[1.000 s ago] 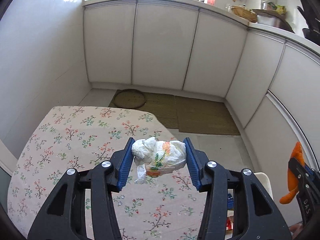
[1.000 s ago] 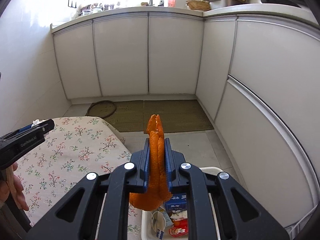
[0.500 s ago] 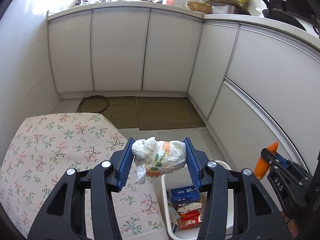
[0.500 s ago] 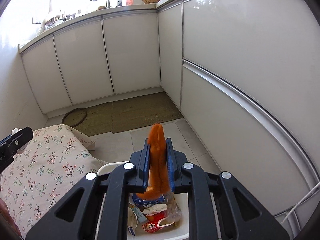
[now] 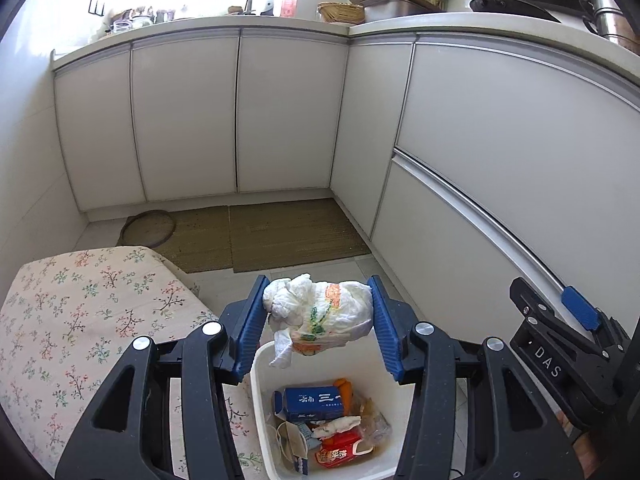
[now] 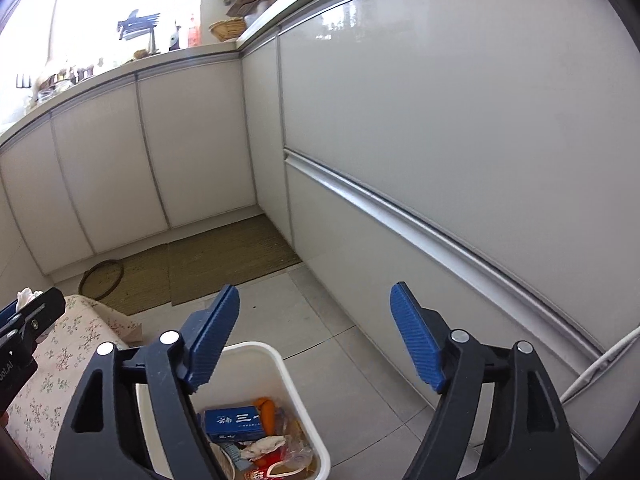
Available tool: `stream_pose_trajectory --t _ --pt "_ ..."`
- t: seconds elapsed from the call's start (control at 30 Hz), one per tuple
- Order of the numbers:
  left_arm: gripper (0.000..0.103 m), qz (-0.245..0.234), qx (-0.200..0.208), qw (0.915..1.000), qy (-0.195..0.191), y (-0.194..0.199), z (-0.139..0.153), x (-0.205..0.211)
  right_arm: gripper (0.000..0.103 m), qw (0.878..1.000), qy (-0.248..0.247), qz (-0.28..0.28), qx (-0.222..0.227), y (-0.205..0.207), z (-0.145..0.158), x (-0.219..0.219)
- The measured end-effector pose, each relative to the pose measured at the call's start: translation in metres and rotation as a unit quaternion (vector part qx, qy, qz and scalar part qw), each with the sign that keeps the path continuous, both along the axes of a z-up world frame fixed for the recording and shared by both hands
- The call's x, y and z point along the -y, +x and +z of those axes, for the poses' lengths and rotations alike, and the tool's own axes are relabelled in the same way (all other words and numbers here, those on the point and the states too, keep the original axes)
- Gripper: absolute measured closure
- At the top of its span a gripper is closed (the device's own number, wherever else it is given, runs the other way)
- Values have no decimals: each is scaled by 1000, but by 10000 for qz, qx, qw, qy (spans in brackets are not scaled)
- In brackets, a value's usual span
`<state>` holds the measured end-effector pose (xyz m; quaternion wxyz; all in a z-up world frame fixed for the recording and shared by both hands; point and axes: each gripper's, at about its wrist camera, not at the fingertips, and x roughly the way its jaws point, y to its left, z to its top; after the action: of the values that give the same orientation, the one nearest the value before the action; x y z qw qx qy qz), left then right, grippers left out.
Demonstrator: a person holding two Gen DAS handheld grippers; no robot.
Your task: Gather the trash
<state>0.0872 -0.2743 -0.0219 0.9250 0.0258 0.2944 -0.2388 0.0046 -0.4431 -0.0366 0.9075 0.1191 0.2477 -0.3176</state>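
My left gripper (image 5: 318,312) is shut on a crumpled white plastic bag (image 5: 320,314) with green and orange print, held above the white trash bin (image 5: 260,404). My right gripper (image 6: 314,344) is open and empty above the same bin (image 6: 256,349). The orange peel (image 6: 267,412) lies in the bin beside a blue carton (image 6: 236,424); it also shows in the left wrist view (image 5: 344,390). The right gripper shows at the right edge of the left wrist view (image 5: 560,332).
A table with a floral cloth (image 5: 72,336) stands left of the bin. White kitchen cabinets (image 5: 240,112) close the back and right. Woven mats (image 5: 280,236) and a round hoop (image 5: 148,228) lie on the tiled floor. A white cable (image 6: 600,364) runs at right.
My right gripper has opened and the orange peel has dropped into the bin. My left gripper has moved right from over the table to above the bin, still holding the bag.
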Motion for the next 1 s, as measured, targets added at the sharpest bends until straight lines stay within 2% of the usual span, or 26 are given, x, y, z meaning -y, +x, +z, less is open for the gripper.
stream_pose_trajectory --t 0.3,0.37,0.43,0.53,0.73,1.0 --pt "52 -253 -5 9997 -47 0 0 28 8 9961 -460 -756 -11 -17 7 15" --pt "47 -253 -1 9997 -24 0 -1 32 7 9953 -512 -828 -14 -20 7 16" --pt "35 -241 30 9997 12 -1 -1 36 7 9947 -546 -871 -8 -20 8 18" --pt "24 -219 91 9997 42 -3 -1 38 7 9945 -546 -891 -1 -23 9 19" --pt "9 -80 188 9998 48 -4 0 34 7 9946 -549 -884 8 -20 12 18" --pt "7 -30 157 9999 45 -4 4 21 7 9953 -605 -760 -15 -20 15 7"
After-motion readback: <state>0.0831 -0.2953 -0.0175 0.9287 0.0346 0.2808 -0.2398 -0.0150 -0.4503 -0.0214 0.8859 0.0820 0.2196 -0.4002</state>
